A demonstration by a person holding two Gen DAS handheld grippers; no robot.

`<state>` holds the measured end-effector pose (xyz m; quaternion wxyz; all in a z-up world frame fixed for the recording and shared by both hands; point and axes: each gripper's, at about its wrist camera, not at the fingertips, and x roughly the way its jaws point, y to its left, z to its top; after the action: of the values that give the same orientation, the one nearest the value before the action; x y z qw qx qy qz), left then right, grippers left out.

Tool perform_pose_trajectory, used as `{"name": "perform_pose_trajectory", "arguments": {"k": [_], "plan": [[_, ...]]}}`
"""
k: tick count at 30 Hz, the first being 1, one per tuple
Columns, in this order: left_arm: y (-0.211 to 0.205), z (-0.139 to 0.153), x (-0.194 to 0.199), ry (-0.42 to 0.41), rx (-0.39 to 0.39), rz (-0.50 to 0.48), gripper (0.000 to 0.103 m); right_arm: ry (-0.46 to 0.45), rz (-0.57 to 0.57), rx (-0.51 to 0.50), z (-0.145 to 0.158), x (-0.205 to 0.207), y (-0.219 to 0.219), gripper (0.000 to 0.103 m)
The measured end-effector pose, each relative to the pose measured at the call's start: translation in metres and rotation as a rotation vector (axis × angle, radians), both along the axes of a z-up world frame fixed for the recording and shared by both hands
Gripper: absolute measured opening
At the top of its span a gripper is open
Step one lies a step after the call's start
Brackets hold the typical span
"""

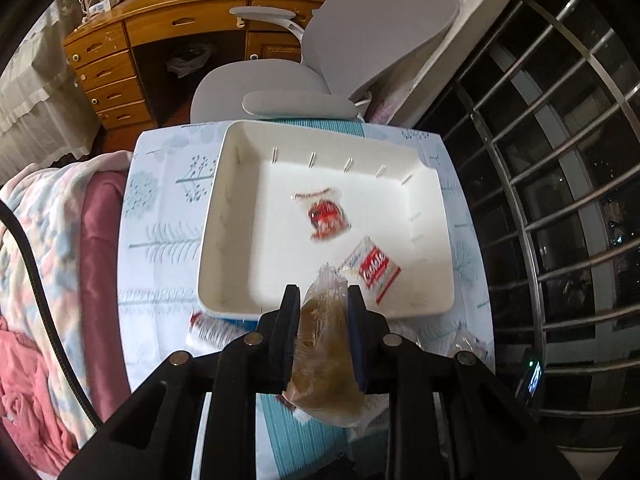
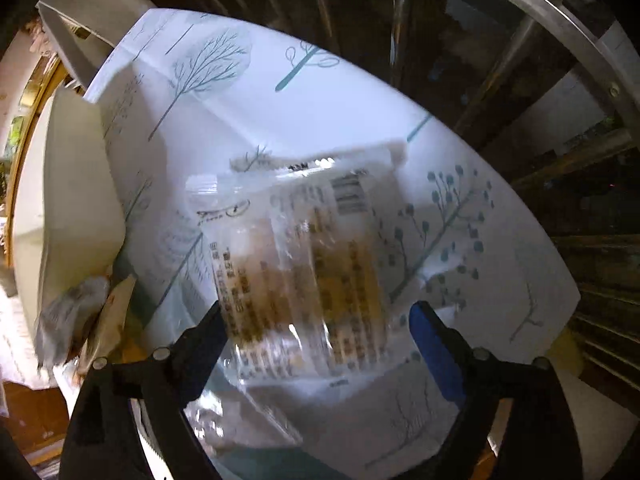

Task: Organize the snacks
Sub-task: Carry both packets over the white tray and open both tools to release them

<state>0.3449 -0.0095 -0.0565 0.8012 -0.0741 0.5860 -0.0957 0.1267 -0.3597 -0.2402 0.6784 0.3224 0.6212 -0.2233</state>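
The left gripper (image 1: 323,294) is clamped narrowly on a clear bag of brown snack (image 1: 325,354), which hangs between its fingers just at the near rim of the white tray (image 1: 224,216). Inside the tray lie a red-printed packet (image 1: 327,216) and a red-and-white packet (image 1: 370,268), slightly apart. The right gripper (image 2: 316,322) points down with its jaws spread wide over a clear packet with brown printing (image 2: 304,264) lying flat on the tree-patterned tablecloth (image 2: 320,100); its fingers flank the packet's near end without pressing it.
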Motion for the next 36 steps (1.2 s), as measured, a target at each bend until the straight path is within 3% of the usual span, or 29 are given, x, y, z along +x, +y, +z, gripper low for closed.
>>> {"name": "perform_pose_trajectory", "arguments": {"k": [2,8,14,24,31,36], "plan": [[0.001,-0.006,0.01,-0.006,-0.012,-0.003,0.021,-0.001,-0.003,0.004,-0.002,0.006,0.001,0.083],[0.005,-0.02,0.029,-0.02,-0.037,-0.008,0.021,0.012,-0.019,-0.039,0.005,0.016,0.008,0.074],[0.012,-0.024,0.033,-0.036,-0.073,-0.019,0.021,-0.022,-0.026,-0.059,0.031,0.028,0.019,0.074],[0.03,-0.027,0.032,-0.07,-0.128,-0.019,0.021,-0.2,0.085,-0.148,0.114,0.063,0.051,0.074],[0.05,-0.026,0.028,-0.133,-0.183,-0.002,0.021,-0.373,0.232,-0.198,0.15,0.1,0.091,0.074],[0.065,-0.022,0.027,-0.175,-0.215,0.027,0.021,-0.501,0.321,-0.161,0.168,0.119,0.127,0.075]]}}
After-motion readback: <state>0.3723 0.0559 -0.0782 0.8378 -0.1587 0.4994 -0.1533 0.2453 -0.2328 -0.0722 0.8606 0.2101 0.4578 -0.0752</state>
